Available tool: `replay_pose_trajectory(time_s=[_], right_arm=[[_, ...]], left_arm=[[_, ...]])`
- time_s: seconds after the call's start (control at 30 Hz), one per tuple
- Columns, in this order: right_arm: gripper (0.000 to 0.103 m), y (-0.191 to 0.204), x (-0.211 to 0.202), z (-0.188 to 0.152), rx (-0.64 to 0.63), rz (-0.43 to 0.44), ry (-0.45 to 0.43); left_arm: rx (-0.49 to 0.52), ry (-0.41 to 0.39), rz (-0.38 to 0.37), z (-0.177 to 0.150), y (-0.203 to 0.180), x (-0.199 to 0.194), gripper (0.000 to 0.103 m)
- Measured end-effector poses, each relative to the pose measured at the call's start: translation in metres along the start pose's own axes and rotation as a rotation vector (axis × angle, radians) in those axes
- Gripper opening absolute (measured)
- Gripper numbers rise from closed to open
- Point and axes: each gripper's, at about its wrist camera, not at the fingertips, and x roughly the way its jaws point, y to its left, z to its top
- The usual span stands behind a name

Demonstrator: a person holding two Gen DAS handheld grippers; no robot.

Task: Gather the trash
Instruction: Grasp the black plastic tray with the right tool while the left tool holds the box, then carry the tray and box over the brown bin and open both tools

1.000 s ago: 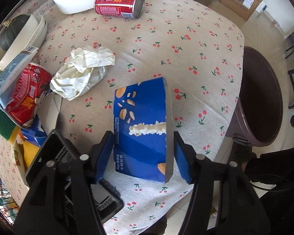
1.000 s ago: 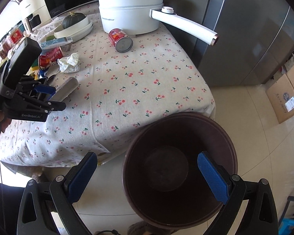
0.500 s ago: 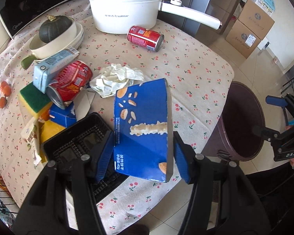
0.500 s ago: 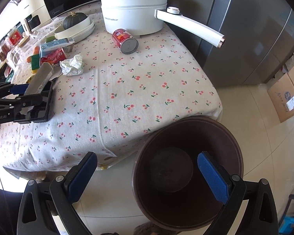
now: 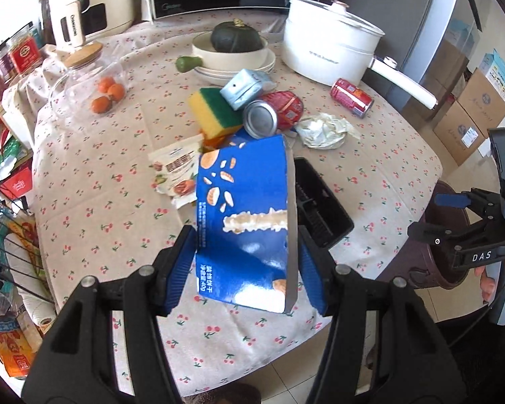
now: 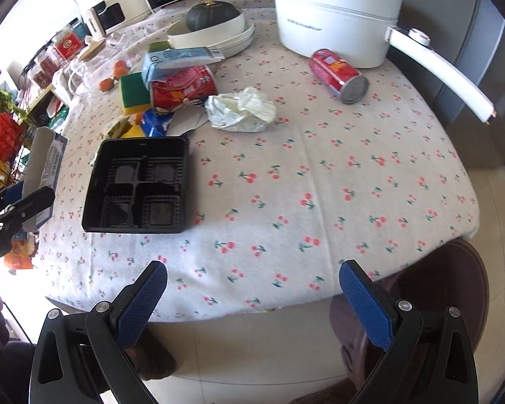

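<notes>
- Left gripper: its blue pads clamp the two narrow sides of a blue snack box, jaws about half spread; the box is held clear above the tablecloth, lifted so it can be carried off as trash.
- Right gripper: jaws stand wide apart with nothing between them, hovering over the table's near edge, free for the next piece.
- Brown bin: stands on the floor just beside the table, partly under its edge, within reach of both hands.
- Black tray: lies empty on the cloth, near the left gripper.
- Remaining litter: a crumpled wrapper, a red can on its side, and a second can in the pile beside a sponge; judged still to collect.
</notes>
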Motion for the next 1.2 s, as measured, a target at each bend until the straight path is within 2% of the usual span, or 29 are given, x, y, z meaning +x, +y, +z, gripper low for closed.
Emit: replay_pose_trajectory(time_s=[0.27,0.37,0.63,0.67,0.93,1.2], right_arm=[[0.100,0.049,0.044,0.027,0.042,0.117,0.016],[0.094,0.059,0.058,0.033,0.053,0.120,0.021],[0.065,0.062,0.081,0.037,0.085,0.116,0.022],[0.065,0.062,0.082,0.037,0.084,0.117,0.019],[0.059,0.059,0.051,0.029,0.033,0.104,-0.025],[0.059,0.013,0.015,0.013,0.053,0.051,-0.064]], left_arm=[[-0.062,0.030,0.016,-0.024,0.037,0.001,0.060],[-0.077,0.032,0.009,-0.027,0.045,0.000,0.060],[-0.088,0.032,-0.005,-0.028,0.050,-0.002,0.060],[-0.088,0.032,-0.005,-0.028,0.050,-0.002,0.060],[-0.065,0.022,0.000,-0.026,0.040,-0.004,0.060],[0.021,0.029,-0.008,-0.019,-0.001,0.003,0.060]])
